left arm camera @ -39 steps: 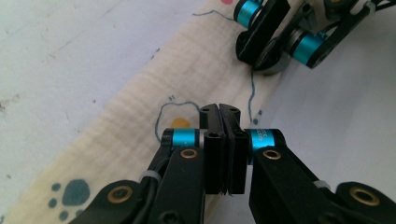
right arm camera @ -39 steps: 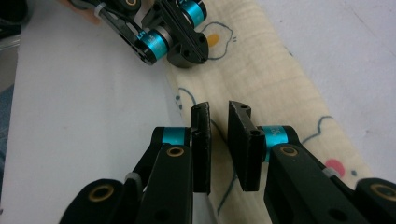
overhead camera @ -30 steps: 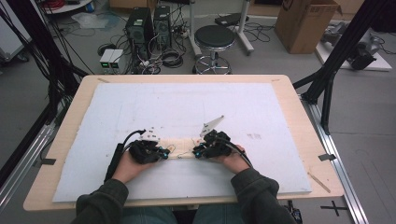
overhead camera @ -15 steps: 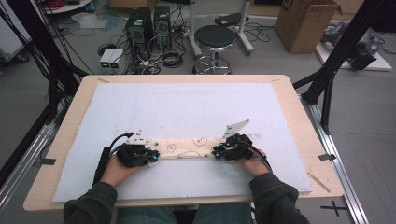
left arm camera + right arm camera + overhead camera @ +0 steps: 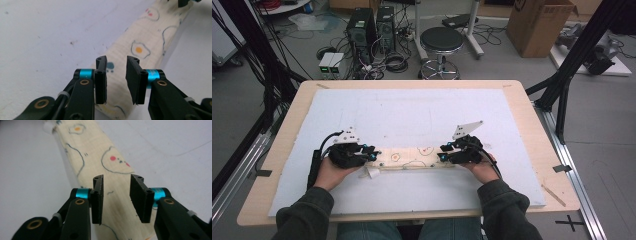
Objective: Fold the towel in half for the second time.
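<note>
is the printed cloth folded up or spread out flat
Folded: the printed cloth lies as a narrow strip on the white mat, stretched between the two grippers, with a thick doubled edge in the left gripper view.

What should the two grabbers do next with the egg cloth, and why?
Probably draw both back off the ends. The cloth lies stretched flat between the left gripper and right gripper, whose jaws have just been opening and no longer pinch it.

Near end of cream printed cloth strip (image 5: 130, 82) cut off by bottom edge behind left gripper (image 5: 116, 75), likewise below right gripper (image 5: 116, 195), far end blurred beyond the jaws, prints in high view too small to identify.
</note>
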